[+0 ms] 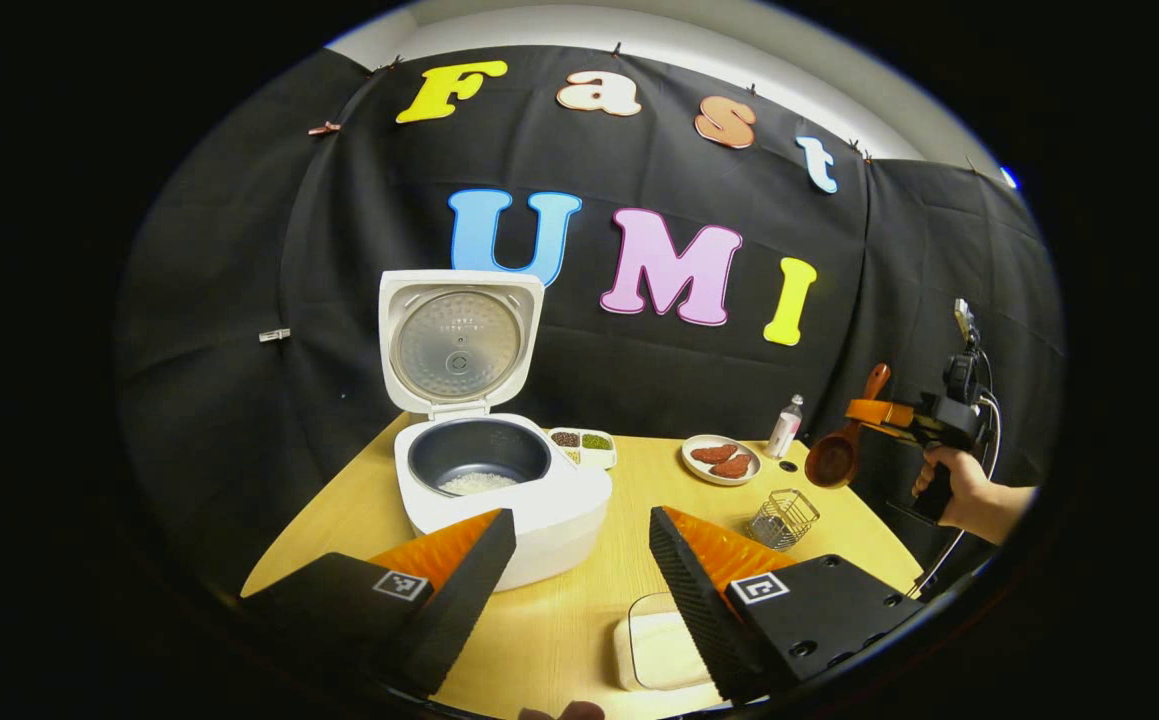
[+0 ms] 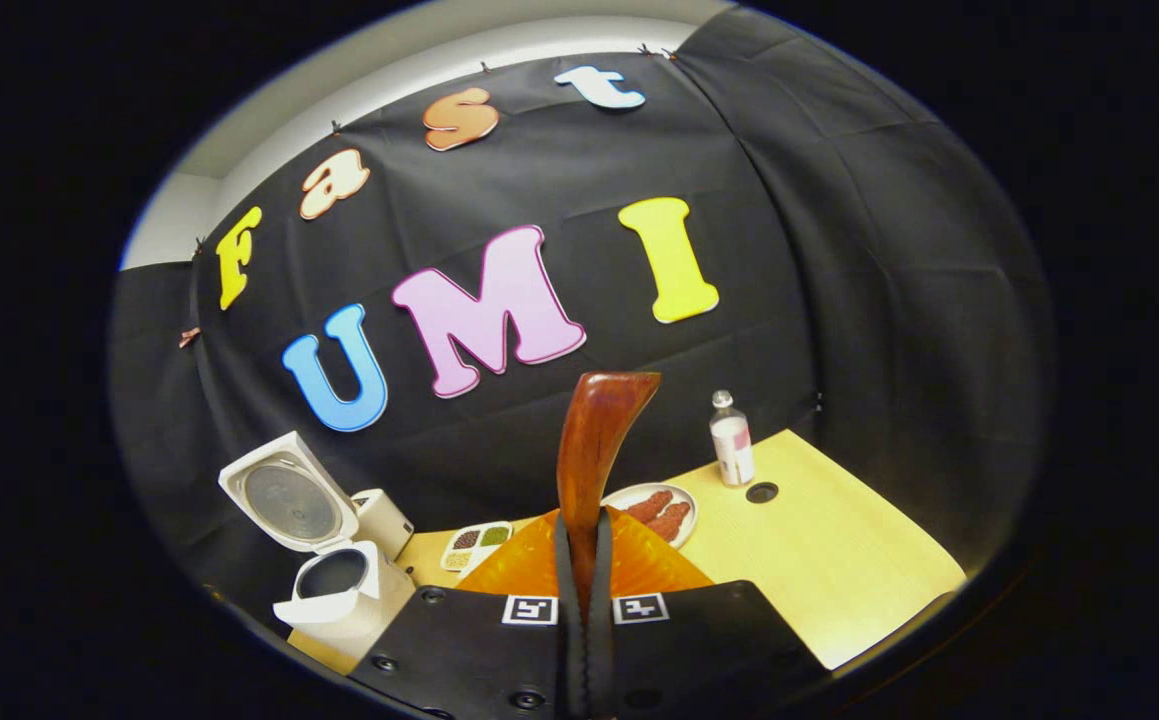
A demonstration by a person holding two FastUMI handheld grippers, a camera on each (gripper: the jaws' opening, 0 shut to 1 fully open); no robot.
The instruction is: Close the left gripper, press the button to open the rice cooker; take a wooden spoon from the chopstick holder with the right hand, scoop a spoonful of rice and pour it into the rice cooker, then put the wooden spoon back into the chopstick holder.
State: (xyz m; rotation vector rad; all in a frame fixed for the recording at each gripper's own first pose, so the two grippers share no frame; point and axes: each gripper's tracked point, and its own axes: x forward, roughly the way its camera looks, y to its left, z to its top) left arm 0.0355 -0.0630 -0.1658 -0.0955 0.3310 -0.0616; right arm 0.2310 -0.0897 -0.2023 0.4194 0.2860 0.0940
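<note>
Left jaws: your left gripper [image 1: 579, 560] hangs with its two fingers spread wide apart, gripping nothing, above the near part of the pale wooden table [image 1: 579, 620].
Right jaws: your right gripper [image 2: 579, 600] has its fingers pressed together on the handle of the dark reddish-brown wooden spoon [image 2: 594, 450]; the handle rises straight up toward 12 o'clock out of the pinch in the right gripper view.
Spoon from afar: in the left gripper view the same spoon [image 1: 839, 450] sits at 3 o'clock, held in the air by the right gripper [image 1: 884, 415] with its round bowl hanging down and its handle tip up; your hand [image 1: 959, 490] grips the tool behind it.
Chopstick holder: the small silver wire-mesh chopstick holder [image 1: 782, 518] stands on the table below and just left of the spoon bowl, apart from it.
Rice cooker: the white rice cooker [image 1: 499, 490] stands at about 10 o'clock from the left fingers, its lid [image 1: 459, 340] swung upright and a layer of white rice [image 1: 477, 483] lying in the dark inner pot.
Rice box: a shallow clear container of white rice [image 1: 659, 645] rests at 6 o'clock, partly behind your left gripper's right-hand finger.
Beyond the cooker: a white divided dish of coloured beans [image 1: 584, 445] lies just right of the cooker; farther right come a round plate with reddish-brown pieces [image 1: 721, 460] and a small clear bottle [image 1: 784, 427] by the black cloth wall.
</note>
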